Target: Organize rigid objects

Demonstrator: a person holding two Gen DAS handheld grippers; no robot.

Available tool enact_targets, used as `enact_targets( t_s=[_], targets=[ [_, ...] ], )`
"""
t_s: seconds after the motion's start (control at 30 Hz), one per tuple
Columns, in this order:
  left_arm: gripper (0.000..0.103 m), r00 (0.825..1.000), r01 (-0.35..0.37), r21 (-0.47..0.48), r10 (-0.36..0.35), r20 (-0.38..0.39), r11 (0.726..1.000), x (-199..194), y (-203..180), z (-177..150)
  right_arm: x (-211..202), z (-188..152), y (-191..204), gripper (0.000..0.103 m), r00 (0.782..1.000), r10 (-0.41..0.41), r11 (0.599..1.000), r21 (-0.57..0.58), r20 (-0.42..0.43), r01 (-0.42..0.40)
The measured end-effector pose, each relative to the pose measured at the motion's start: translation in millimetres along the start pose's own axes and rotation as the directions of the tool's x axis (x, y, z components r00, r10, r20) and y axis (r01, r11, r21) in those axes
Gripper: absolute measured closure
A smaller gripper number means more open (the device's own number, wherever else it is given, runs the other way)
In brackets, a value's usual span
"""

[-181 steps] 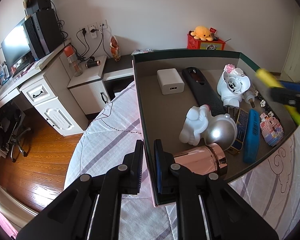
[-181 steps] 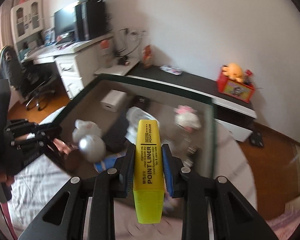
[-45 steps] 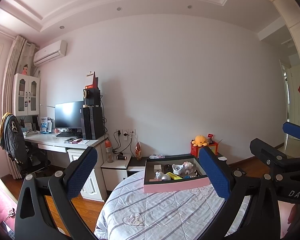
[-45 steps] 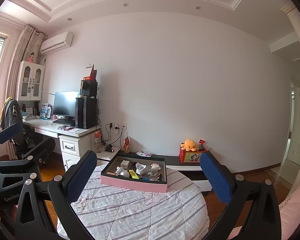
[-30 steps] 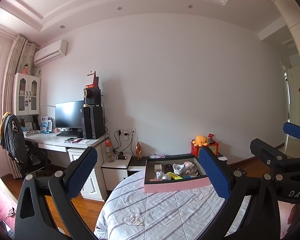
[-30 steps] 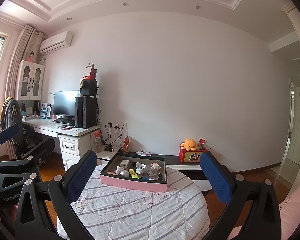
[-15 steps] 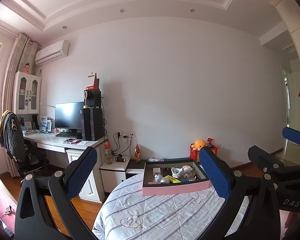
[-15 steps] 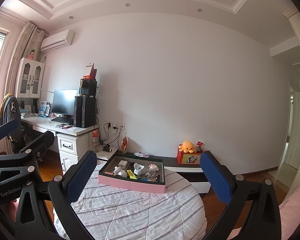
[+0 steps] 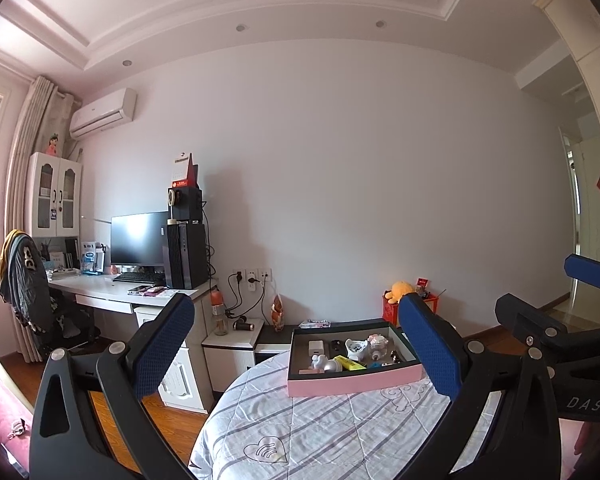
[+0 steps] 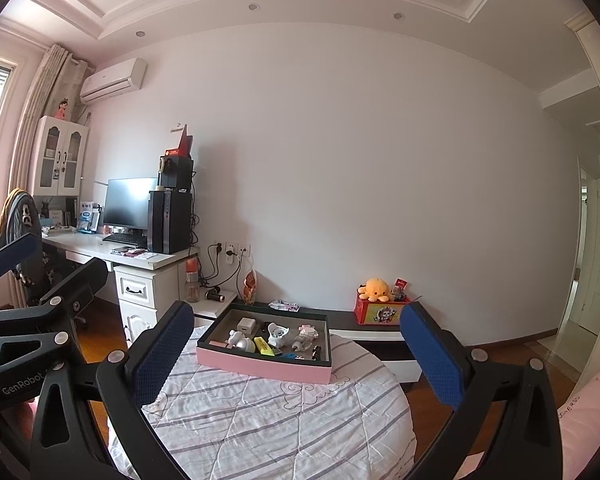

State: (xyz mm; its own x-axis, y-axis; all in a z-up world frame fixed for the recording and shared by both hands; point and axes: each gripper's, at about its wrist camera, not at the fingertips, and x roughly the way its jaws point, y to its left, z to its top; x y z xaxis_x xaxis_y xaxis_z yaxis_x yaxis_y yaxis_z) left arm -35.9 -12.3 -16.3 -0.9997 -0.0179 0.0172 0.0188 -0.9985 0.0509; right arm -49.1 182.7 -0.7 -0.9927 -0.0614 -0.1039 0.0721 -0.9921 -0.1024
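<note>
A pink box (image 9: 354, 385) with dark inner walls sits on a round table (image 9: 324, 432) with a striped cloth. It holds a yellow highlighter (image 9: 349, 363), a white charger (image 9: 317, 347), a white figurine (image 9: 320, 361), a silver ball and other small items. It also shows in the right wrist view (image 10: 260, 368), with the highlighter (image 10: 264, 346) inside. My left gripper (image 9: 296, 354) is open and empty, well back from the box. My right gripper (image 10: 296, 354) is open and empty, also well back.
A white desk (image 10: 112, 252) with a monitor and tower stands at the left, with a chair (image 9: 28, 284) beside it. A low dark shelf (image 10: 380, 330) with an orange plush octopus (image 10: 376, 289) runs behind the table. A doorway (image 10: 596, 264) is at right.
Six seconds ago the right gripper held the highlighter over the box; it now lies in the box. Both grippers have opened and drawn far back. In the last second the views shifted only slightly.
</note>
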Motion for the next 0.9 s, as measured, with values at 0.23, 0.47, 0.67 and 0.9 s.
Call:
enact_targets(
  t_s=[0.23,0.47,0.67,0.9],
  targets=[
    [0.000,1.000,-0.003,0.000,0.003,0.003,1.000,1.2,-0.2,0.0,-0.6,0.9,0.5,0.000,1.000,-0.001,1.000,0.000,-0.002,0.001],
    [0.000,1.000,-0.004,0.001,0.004,0.004,1.000,1.2,-0.1,0.3,0.0,1.4,0.1,0.000,1.000,-0.001,1.000,0.001,-0.002,0.001],
    [0.000,1.000,-0.002,0.001,0.002,0.003,1.000,1.5,-0.2,0.3,0.0,1.2,0.0,0.000,1.000,-0.003,1.000,0.000,-0.003,0.003],
    [0.000,1.000,-0.006,0.003,0.006,0.000,1.000,2.6,-0.2,2.4,-0.3,0.7,0.1,0.000,1.000,-0.004,1.000,0.000,-0.005,0.004]
  ],
)
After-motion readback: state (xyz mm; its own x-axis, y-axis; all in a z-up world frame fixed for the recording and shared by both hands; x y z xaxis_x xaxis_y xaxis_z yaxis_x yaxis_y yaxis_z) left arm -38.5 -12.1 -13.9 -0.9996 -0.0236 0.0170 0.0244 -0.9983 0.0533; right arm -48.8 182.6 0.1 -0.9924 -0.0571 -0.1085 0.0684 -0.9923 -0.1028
